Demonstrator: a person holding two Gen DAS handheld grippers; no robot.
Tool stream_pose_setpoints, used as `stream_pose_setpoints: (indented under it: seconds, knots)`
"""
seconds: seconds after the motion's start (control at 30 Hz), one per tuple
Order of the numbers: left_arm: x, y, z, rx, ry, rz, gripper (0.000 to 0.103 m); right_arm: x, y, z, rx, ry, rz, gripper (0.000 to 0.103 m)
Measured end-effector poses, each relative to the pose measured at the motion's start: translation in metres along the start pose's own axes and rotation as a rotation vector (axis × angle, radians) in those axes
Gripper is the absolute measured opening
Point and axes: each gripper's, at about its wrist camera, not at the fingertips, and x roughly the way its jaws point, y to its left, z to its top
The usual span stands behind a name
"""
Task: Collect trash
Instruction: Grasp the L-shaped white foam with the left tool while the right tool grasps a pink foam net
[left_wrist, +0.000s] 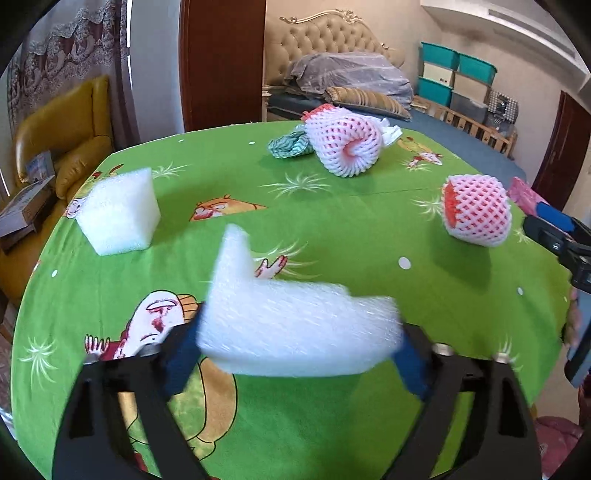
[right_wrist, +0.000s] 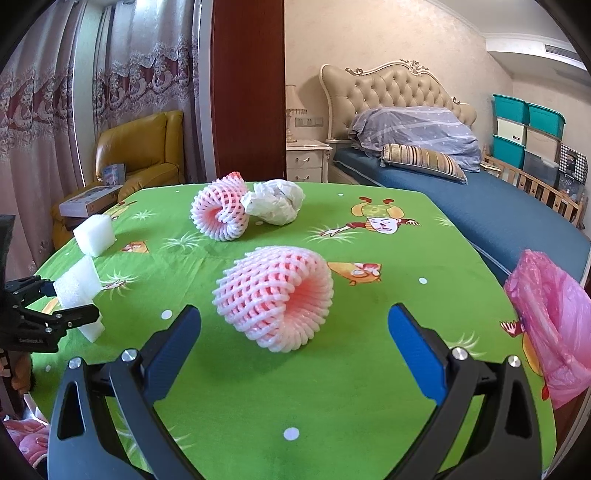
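An L-shaped white foam piece (left_wrist: 295, 325) spans my left gripper (left_wrist: 299, 332), and both blue pads press on its ends; it looks blurred. In the right wrist view the same foam piece (right_wrist: 75, 284) shows in the left gripper (right_wrist: 61, 299) at the left edge. My right gripper (right_wrist: 294, 314) stands open, with a pink-and-white foam fruit net (right_wrist: 273, 295) on the cloth just beyond its fingertips. A second fruit net (right_wrist: 221, 210), a crumpled white paper (right_wrist: 275, 201) and a white foam block (right_wrist: 94, 229) lie farther back. A pink plastic bag (right_wrist: 550, 321) hangs at the table's right edge.
A green cartoon tablecloth (right_wrist: 332, 387) covers the table. A teal crumpled wrapper (left_wrist: 290, 146) lies beside the far net (left_wrist: 347, 144). A yellow armchair (right_wrist: 144, 151) with boxes stands behind on the left, a bed (right_wrist: 480, 206) on the right.
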Motion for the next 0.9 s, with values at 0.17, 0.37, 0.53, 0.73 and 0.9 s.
stream_pose_setpoints:
  seconds: [0.17, 0.37, 0.53, 0.73, 0.9]
  knots:
    - [-0.007, 0.005, -0.004, -0.021, -0.048, -0.015, 0.079, 0.02, 0.001, 0.004, 0.003, 0.043, 0.016, 0.098]
    - [-0.014, -0.006, -0.008, 0.028, -0.11, 0.027, 0.079, 0.046, 0.003, 0.007, 0.015, 0.127, 0.023, 0.098]
    - [-0.013, -0.009, -0.008, 0.054, -0.132, 0.04, 0.079, 0.051, 0.001, 0.003, 0.036, 0.156, 0.035, 0.092]
    - [-0.018, -0.011, -0.012, 0.058, -0.158, 0.039, 0.079, 0.056, 0.014, 0.002, -0.028, 0.188, 0.034, 0.061]
    - [-0.02, -0.006, -0.012, 0.031, -0.168, 0.019, 0.079, 0.043, 0.02, -0.001, -0.04, 0.123, 0.021, 0.019]
